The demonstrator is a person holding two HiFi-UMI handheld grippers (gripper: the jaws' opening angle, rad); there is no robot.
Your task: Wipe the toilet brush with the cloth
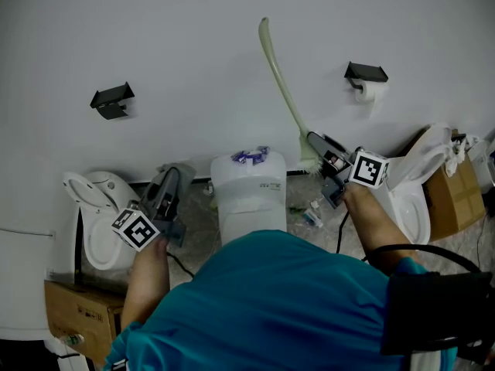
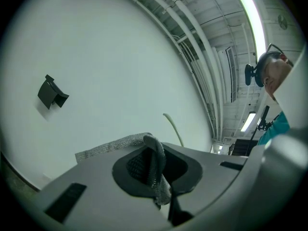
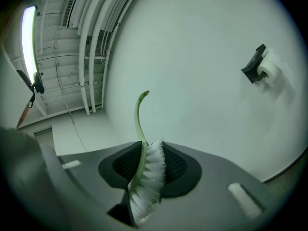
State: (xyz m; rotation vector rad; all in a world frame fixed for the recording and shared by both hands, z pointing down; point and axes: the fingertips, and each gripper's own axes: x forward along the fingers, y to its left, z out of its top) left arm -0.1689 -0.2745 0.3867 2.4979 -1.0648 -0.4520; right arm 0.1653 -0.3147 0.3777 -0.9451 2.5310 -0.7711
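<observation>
You have both things in hand, but wiping hasn't begun. Your right gripper [image 1: 323, 151] clamps the brush [image 1: 281, 82] at its bristles, handle raised. Your left gripper [image 1: 164, 192] pinches the cloth [image 2: 155, 170]. They're well apart, so next bring the cloth onto the handle.

The toilet brush [image 1: 283, 83] is pale green, with a long, slim handle that curves at its tip and a head of white bristles [image 3: 151, 177]. The head sits clamped between the jaws of the right gripper [image 3: 147, 167], and the handle reaches out past them. The cloth [image 2: 154, 165] is grey and coarse-woven, pinched in a fold by the left gripper [image 2: 156, 172], with a strip trailing over one jaw, well apart from the brush
</observation>
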